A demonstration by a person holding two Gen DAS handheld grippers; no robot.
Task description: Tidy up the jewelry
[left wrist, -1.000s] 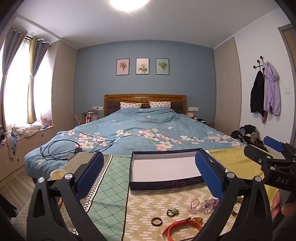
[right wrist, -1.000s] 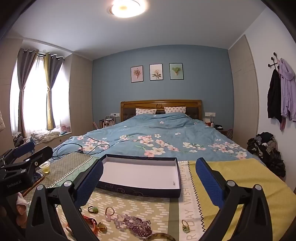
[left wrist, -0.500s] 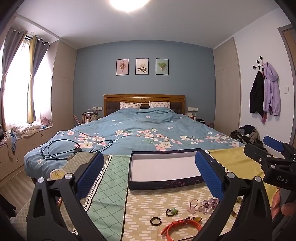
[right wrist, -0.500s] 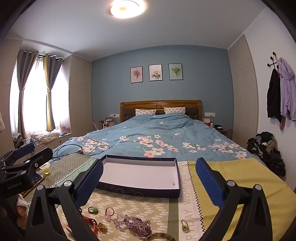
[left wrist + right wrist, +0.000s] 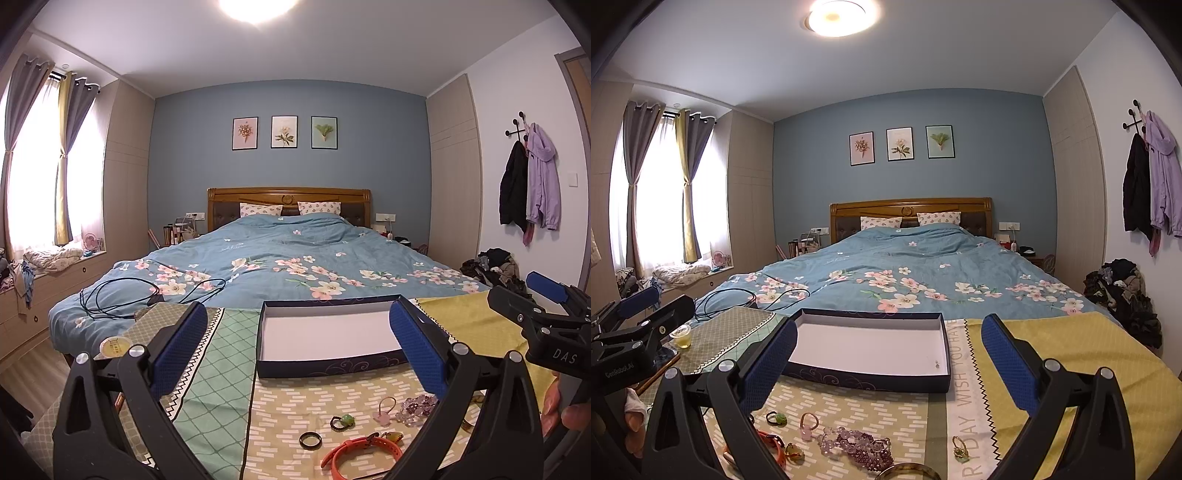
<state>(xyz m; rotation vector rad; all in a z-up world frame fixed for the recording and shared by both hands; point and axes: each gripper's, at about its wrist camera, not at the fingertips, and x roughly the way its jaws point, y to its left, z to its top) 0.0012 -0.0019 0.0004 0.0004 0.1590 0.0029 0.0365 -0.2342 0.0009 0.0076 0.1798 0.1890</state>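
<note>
On the far left a small jelly cup [image 5: 681, 335] is seen on the patterned tablecloth [image 5: 221, 369]. The left gripper [image 5: 295, 347] is held wide apart, nothing between its blue pads. Near the front edge are laid a black ring [image 5: 309, 440], an orange bracelet [image 5: 360, 453], a green-stone ring [image 5: 342, 422] and a purple bead bracelet [image 5: 858, 447]. Behind them, the open dark blue box [image 5: 871, 347] is placed. A gold ring [image 5: 959, 447] lies farther right. The right gripper [image 5: 888, 354] is also spread wide, empty.
</note>
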